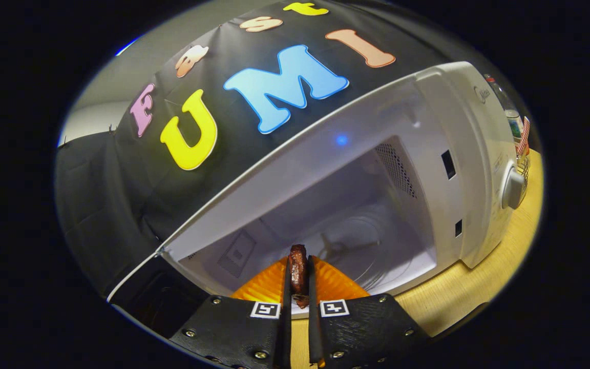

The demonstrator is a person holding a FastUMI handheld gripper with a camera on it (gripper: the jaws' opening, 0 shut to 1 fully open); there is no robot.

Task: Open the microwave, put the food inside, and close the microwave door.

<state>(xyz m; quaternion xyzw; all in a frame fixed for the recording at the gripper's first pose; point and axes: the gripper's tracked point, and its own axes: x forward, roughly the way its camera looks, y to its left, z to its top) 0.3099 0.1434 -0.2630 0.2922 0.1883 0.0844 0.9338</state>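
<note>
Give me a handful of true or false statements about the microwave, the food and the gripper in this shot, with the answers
1. The microwave has its door open. True.
2. The gripper is open with nothing between its fingers. False: both fingers press on a brown piece of food.
3. The food already rests on the glass turntable. False: it is held at the front of the opening, with the turntable beyond it.
4. The microwave stands on a wooden table. True.
5. The control knob is missing from the microwave's front panel. False: a round knob sits on the panel beside the cavity.
</note>
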